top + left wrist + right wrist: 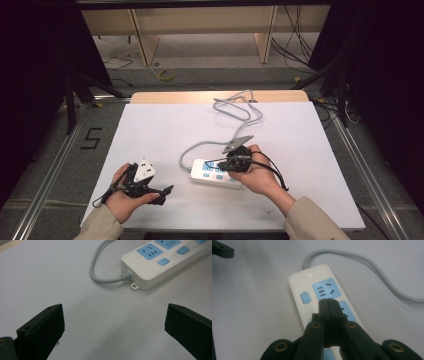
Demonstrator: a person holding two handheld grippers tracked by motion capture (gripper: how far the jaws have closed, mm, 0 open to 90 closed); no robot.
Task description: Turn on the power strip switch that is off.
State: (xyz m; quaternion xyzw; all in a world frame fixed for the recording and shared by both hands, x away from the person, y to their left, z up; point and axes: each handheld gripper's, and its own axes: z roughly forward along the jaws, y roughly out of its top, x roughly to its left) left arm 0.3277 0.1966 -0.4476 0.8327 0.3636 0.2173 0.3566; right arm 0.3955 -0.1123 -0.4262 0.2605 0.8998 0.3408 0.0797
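Right gripper [329, 305] jaws pressed together, empty, tips over the power strip [322, 290], hiding its middle sockets; contact unclear. Left gripper [113, 322] jaws spread wide over bare table [50, 277]; strip's cable [96, 272] end lies ahead, far end cropped.

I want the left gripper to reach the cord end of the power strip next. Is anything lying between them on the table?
Nothing visible does. In the left gripper view, bare white table lies between the open left gripper and the power strip, where its grey cord enters.
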